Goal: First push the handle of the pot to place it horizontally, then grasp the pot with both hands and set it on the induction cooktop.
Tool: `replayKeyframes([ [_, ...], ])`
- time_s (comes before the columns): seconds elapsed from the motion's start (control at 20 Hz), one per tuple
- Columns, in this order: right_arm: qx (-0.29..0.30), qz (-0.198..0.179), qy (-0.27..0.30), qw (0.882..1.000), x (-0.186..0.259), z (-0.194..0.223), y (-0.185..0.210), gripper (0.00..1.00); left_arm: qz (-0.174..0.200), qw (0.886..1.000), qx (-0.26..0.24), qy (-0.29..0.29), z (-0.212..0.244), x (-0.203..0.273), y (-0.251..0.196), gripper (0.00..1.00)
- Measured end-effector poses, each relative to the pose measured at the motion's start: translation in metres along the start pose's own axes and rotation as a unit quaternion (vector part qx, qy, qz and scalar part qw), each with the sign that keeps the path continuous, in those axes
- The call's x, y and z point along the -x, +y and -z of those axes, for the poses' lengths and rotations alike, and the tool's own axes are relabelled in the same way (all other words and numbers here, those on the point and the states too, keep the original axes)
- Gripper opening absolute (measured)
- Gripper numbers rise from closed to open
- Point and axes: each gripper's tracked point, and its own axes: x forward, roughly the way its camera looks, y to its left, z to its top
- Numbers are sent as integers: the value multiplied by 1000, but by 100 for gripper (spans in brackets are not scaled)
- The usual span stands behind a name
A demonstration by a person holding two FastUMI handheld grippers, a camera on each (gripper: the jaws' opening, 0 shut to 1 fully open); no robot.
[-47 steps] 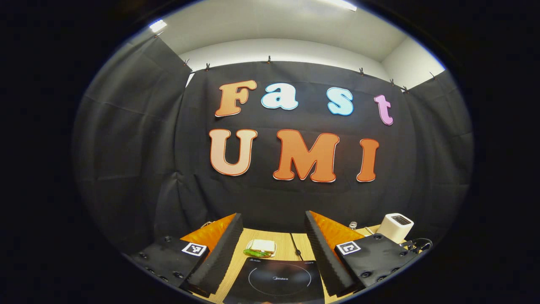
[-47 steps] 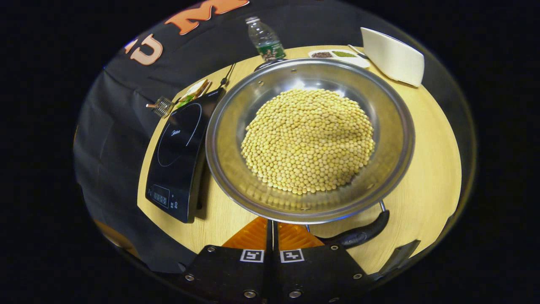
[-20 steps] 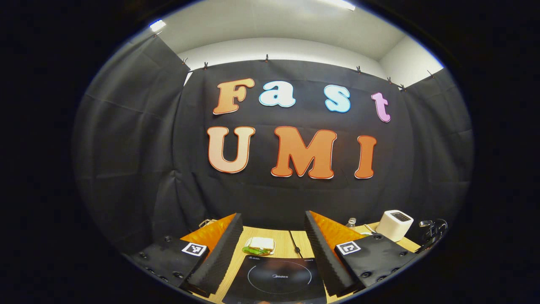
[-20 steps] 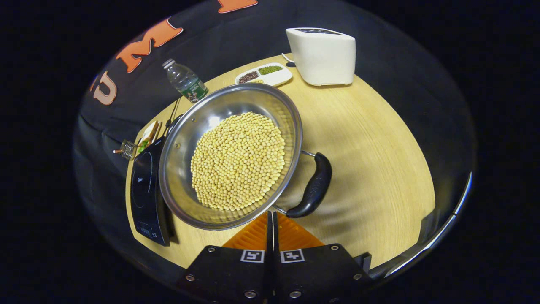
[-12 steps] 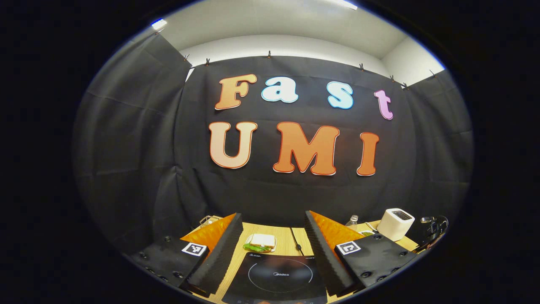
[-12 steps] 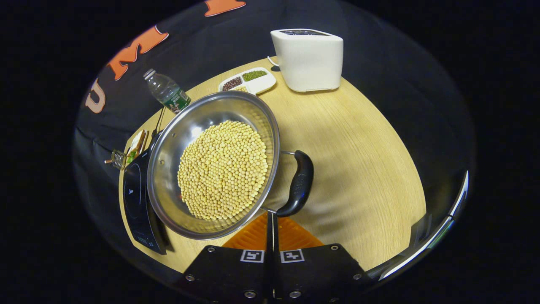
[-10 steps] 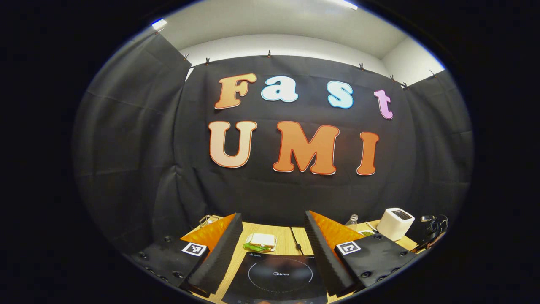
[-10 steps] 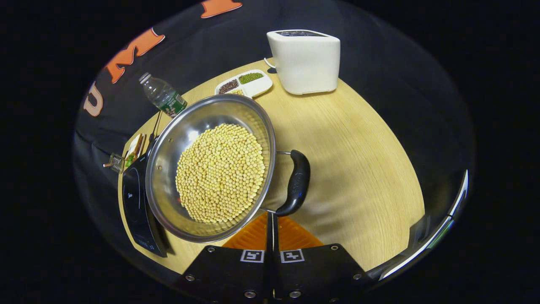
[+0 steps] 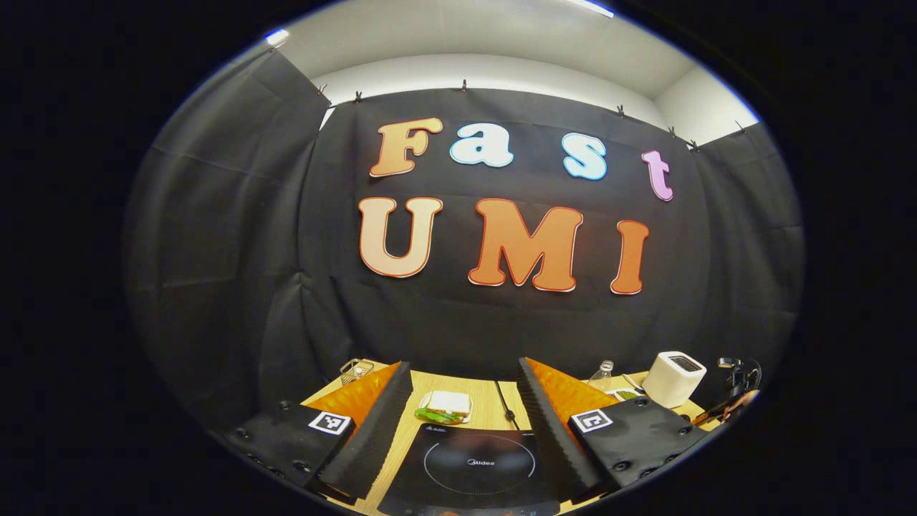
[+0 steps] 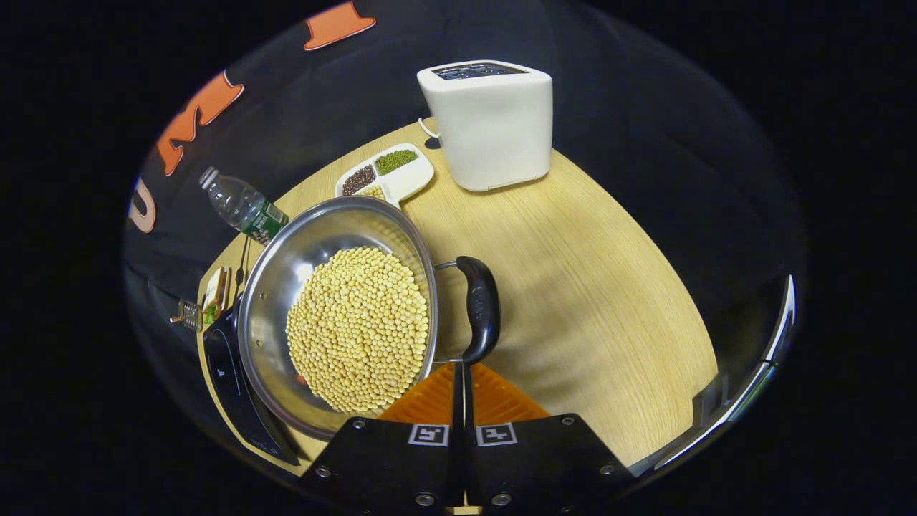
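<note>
Pot [image 10: 272, 287]: a steel pan resting on the wooden table [image 10: 594, 287], filled with a mound of yellow beans [image 10: 358, 330]. Landmark for all positions below is this pot, as seen in the right gripper view.

- Handle [image 10: 481, 308]: dark, looped, on the side of the pot away from the induction cooktop; it runs alongside the pot's rim.
- Right gripper [image 10: 459, 376]: fingers pressed together with nothing between them, tips at the near end of the handle. Actual contact with the handle cannot be confirmed.
- Induction cooktop [image 10: 222, 373]: flat and black, directly beside the pot on the side opposite the handle; the pot's rim hides part of it.
- Water bottle [image 10: 240, 204]: beyond the pot, near the table's far edge.
- Divided dish [image 10: 387, 175]: just beyond the pot's far rim, holding dark, green and pale grains.
- Toaster [image 10: 491, 125]: white, farther back than the dish.
- Sandwich [image 10: 216, 290]: beyond the cooktop, with a small wire item [image 10: 188, 314] beside it.

Left gripper [image 9: 464, 390]: fingers spread wide and holding nothing, raised above the near part of the cooktop [image 9: 478, 466], well apart from the pot.
</note>
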Motion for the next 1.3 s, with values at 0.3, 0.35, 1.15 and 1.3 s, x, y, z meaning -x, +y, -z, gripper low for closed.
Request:
replayKeyframes([
  [0.3,23,26,-18,999,-10,-23,1,0,9,1000,-2,13,14,-6,-3,96],
  [0.35,21,28,-21,999,-12,-28,2,0,14,1000,-5,17,17,-5,-5,96],
  [1.15,27,6,-74,997,7,-73,11,0,130,979,-1,157,121,-31,-125,99],
  [1.3,29,-20,-88,996,25,-82,21,4,160,964,8,212,153,-40,-162,96],
])
